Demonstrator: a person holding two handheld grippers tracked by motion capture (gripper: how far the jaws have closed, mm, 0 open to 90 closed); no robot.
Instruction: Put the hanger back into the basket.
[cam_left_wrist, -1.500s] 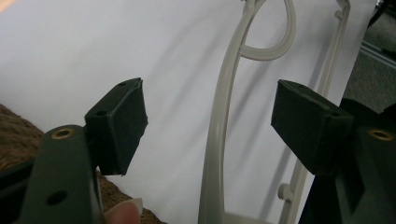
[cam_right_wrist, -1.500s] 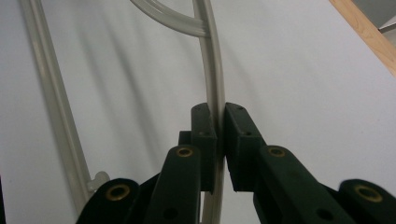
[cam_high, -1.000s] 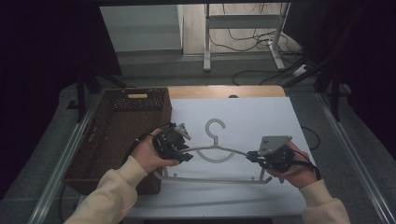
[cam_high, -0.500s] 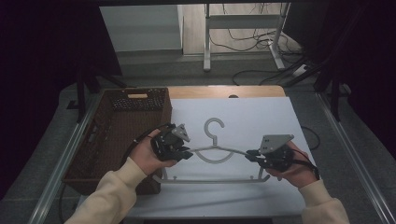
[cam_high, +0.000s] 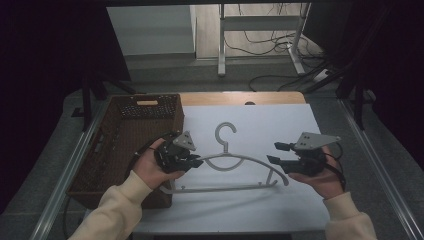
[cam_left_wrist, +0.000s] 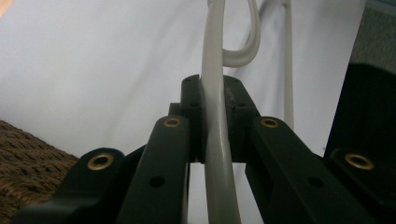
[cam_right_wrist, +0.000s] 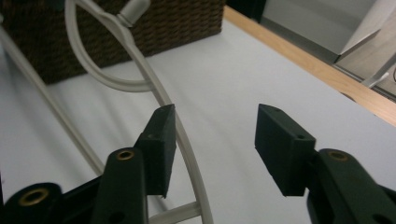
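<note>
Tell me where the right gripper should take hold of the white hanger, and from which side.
Probably the right shoulder arm of the hanger, near its downturned end, coming in level from the table's right edge. The arm there is thin enough to fit between the jaws. The left gripper is shut on the other shoulder; the right gripper, its jaws just opening, stands beside that end.

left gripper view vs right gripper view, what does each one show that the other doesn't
The left gripper view alone shows the left gripper shut on the hanger's arm. The right gripper view alone shows the right gripper with its jaws apart, having just opened, the hanger's arm lying past the left pad, plus the table's wooden edge. Both share the pale hanger, the wicker basket and the white table top.
</note>
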